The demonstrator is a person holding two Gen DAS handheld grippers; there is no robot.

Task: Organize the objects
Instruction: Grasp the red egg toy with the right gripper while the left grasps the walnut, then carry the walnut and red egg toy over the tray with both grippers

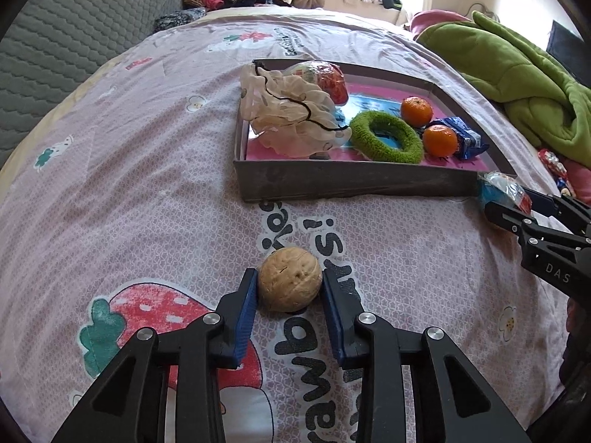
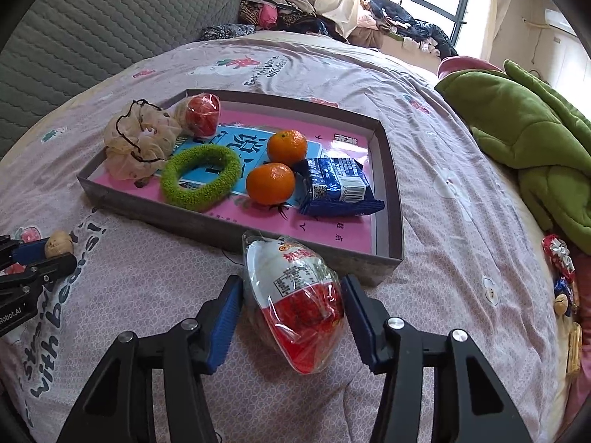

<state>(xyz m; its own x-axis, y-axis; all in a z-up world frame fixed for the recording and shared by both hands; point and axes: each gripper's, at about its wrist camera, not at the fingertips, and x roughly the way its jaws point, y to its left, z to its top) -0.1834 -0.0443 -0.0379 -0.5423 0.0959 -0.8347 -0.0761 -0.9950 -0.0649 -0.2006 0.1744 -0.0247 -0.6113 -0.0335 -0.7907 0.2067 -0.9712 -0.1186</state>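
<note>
A tan walnut (image 1: 289, 280) lies on the pink strawberry-print bedsheet, in front of a grey shallow tray (image 1: 332, 181). My left gripper (image 1: 289, 273) is shut on the walnut, a blue pad against each side. My right gripper (image 2: 291, 284) is shut on a clear-wrapped red and white egg-shaped snack (image 2: 295, 302) just before the tray's near wall (image 2: 207, 221). The tray holds a cream scrunchie (image 2: 136, 144), a green ring scrunchie (image 2: 201, 177), two mandarins (image 2: 271, 182), a blue packet (image 2: 336, 184) and another wrapped red snack (image 2: 201, 114).
A green blanket (image 2: 524, 129) is heaped on the bed's right side. Small wrapped items (image 2: 559, 254) lie along the right edge. A grey quilted cushion (image 2: 92, 18) stands at the back left, with piled clothes (image 2: 273, 11) behind the bed.
</note>
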